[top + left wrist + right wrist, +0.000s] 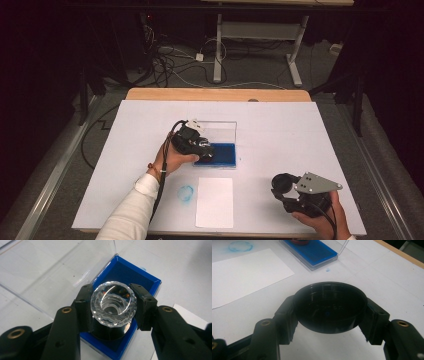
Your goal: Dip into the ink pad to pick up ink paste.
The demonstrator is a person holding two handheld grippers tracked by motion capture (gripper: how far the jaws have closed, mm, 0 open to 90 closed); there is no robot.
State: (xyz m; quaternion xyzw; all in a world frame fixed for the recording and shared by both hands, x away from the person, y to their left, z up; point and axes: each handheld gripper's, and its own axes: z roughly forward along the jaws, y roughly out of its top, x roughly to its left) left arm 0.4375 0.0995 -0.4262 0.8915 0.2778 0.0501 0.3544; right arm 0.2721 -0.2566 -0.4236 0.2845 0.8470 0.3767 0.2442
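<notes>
A faceted clear crystal stamp (113, 303) with a dark round base is held between the jaws of my left gripper (113, 298), which is shut on it. The stamp stands on the near end of a blue ink pad (125, 272); the pad's clear lid (62, 272) stands open behind it. From above, the left gripper (202, 147) is at the pad's (225, 155) left end. My right gripper (329, 315) is shut on a round black cap (329, 307), hollow side towards the camera. It hovers near the table's front right (282, 187).
A white sheet of paper (215, 202) lies in front of the ink pad, with a blue ink smudge (186, 193) on the table cover to its left. The wooden table edge (217, 94) runs along the back. Cables cross the floor beyond.
</notes>
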